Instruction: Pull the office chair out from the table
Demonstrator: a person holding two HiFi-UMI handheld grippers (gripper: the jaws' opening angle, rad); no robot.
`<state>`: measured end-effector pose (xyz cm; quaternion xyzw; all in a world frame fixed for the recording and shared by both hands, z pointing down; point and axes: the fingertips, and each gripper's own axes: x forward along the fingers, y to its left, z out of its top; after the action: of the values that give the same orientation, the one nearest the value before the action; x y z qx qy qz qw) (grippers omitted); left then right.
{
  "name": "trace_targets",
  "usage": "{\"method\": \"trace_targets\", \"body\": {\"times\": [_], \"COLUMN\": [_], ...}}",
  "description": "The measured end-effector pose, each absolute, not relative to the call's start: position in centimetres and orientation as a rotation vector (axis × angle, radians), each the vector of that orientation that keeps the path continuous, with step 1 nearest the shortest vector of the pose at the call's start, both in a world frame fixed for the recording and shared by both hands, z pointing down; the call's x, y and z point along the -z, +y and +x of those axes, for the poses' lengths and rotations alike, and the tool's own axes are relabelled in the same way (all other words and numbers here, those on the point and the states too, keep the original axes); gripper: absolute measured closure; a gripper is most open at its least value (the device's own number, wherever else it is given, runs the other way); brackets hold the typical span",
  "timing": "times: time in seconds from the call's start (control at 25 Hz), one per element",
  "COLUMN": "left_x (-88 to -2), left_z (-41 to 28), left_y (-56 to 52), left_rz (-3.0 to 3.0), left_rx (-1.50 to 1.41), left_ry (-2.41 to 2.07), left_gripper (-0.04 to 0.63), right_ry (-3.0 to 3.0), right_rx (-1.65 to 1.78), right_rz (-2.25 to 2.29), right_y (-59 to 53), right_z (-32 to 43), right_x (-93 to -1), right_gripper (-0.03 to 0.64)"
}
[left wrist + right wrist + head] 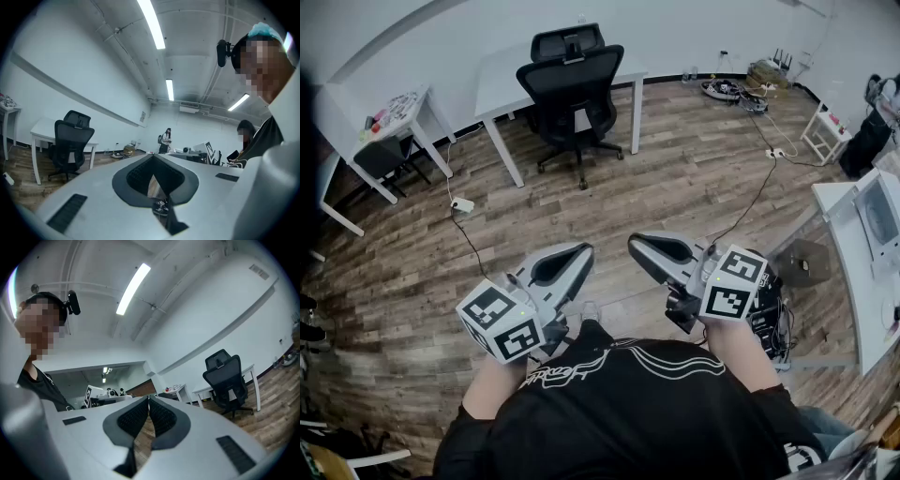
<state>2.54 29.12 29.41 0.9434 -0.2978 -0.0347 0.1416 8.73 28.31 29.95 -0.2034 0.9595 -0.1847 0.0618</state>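
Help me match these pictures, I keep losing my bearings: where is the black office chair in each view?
Head view: top centre, office chair pushed against the white table.
Left gripper view: chair at left, mid-height.
Right gripper view: chair at right, mid-height.
Shared landmark: that white table behind the chair.

No legible text or numbers
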Motion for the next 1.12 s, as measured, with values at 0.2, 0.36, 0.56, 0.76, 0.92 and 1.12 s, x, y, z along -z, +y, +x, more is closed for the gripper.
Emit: {"method": "trace_targets", "body": {"times": [0.2, 0.36, 0.56, 0.76, 0.92, 1.12], "left_x": [-30.0, -30.6, -31.6, -32.6, -33.2, -34.3], "left_z": [2.0, 1.3, 0.9, 0.0, -0.7, -2.3], "left_y": [28.9, 28.2, 26.7, 24.4, 21.7, 17.0], "left_rz": [2.713, 2.698, 2.679, 2.653, 2.641, 2.617], "left_rx": [0.11, 0.123, 0.108, 0.092, 0.072, 0.039], "left_ry": [-0.873, -0.874, -0.868, -0.859, -0.844, -0.815], "left_gripper": [0.589, 0.589, 0.589, 0.589, 0.589, 0.589], "right_ry": [2.933, 2.954, 2.965, 2.967, 2.962, 2.937], "right_rx": [0.531, 0.522, 0.543, 0.581, 0.611, 0.69], "right_rz": [-0.617, -0.629, -0.629, -0.615, -0.626, -0.644], "right_y": [28.0, 27.3, 25.8, 23.5, 21.0, 16.4], "right_z": [8.1, 7.4, 6.6, 5.5, 4.4, 2.5], "right_x": [-30.3, -30.9, -31.5, -32.3, -33.0, -34.3], "right_gripper": [0.575, 0.575, 0.575, 0.575, 0.575, 0.575]}}
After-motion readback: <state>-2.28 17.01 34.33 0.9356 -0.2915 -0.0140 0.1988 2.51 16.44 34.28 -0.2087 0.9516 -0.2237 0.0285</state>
